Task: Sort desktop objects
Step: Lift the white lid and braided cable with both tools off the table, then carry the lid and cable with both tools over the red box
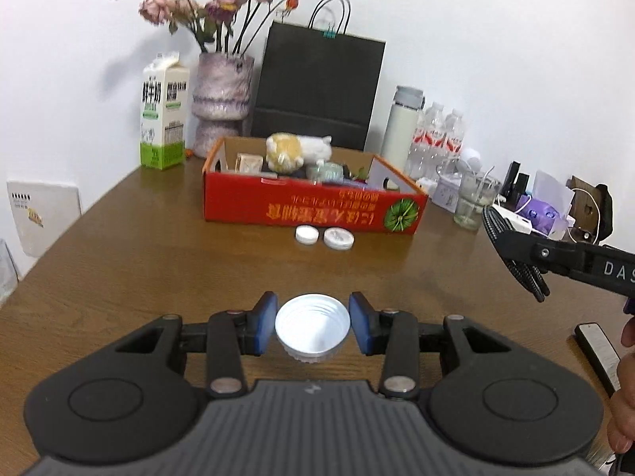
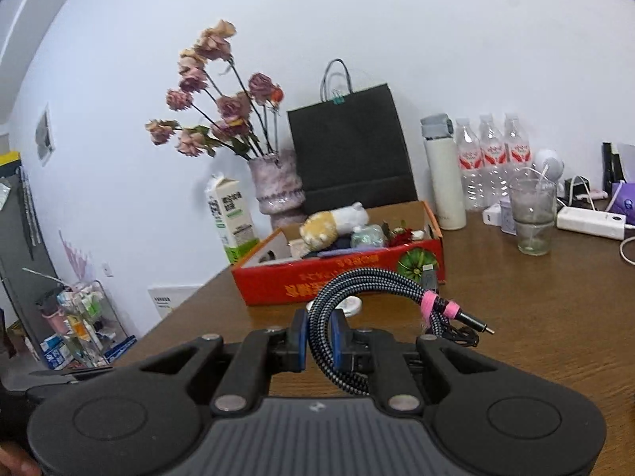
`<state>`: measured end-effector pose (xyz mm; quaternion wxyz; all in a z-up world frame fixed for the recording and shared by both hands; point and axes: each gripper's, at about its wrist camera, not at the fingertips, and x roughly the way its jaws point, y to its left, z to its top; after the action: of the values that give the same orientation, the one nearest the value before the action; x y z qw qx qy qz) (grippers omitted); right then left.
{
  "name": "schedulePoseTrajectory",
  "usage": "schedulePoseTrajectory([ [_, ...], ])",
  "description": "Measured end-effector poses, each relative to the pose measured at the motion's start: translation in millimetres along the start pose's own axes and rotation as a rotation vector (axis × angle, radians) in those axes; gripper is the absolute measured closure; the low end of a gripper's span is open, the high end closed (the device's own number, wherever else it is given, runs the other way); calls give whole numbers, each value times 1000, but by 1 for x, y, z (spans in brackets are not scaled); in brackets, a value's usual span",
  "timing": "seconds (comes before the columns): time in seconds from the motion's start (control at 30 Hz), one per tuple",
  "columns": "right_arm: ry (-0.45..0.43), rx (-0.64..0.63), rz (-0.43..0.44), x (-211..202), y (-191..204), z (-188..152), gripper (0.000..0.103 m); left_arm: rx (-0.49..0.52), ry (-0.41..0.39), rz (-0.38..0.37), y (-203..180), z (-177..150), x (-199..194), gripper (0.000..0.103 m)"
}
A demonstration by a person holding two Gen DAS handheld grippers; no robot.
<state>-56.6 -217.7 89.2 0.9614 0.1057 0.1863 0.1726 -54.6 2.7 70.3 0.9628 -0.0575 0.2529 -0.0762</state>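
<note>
Red box [image 1: 313, 208] sat ahead, two white lids [image 1: 324, 237] before it. Left gripper [image 1: 313, 323] pinched a white cap [image 1: 312, 327]; right gripper [image 2: 319, 337] squeezed a braided cable [image 2: 369, 281].

Wooden table [image 1: 119, 238] carries red box [image 1: 309, 206], two white caps [image 1: 324, 237], milk carton [image 1: 164, 115], vase [image 1: 222, 99]

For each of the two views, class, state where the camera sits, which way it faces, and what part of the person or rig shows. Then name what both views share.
Left wrist: on the left gripper, facing the wall across the wooden table; it holds a white lid; the right gripper and a hand show.
Right wrist: on the right gripper, facing the same way, clamping a braided cable.
Shared: red box, vase, black bag.
</note>
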Motion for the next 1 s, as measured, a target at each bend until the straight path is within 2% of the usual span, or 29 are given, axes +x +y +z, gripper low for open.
schedulePoseTrajectory([
  [0.27, -51, -50, 34, -9, 11, 25, 92, 14, -49, -16, 1, 24, -4, 62],
  [0.37, -88, -71, 30, -7, 11, 44, 92, 10, -70, -55, 7, 50, 0, 62],
  [0.57, -122, -104, 40, 22, 4, 100, 93, 40, -122, -46, 18, 111, 23, 62],
  [0.7, -84, -141, 29, 64, -4, 139, 93, 40, -109, -33, 27, 150, 53, 62],
  [0.8, -24, -150, 14, 108, -12, 163, 93, 23, -58, -37, 31, 175, 90, 62],
  [0.9, 49, -154, -6, 160, -21, 175, 93, -4, 23, -37, 32, 192, 137, 62],
  [1.0, 147, -165, -23, 213, -28, 173, 93, 35, 89, -42, 24, 194, 189, 62],
])
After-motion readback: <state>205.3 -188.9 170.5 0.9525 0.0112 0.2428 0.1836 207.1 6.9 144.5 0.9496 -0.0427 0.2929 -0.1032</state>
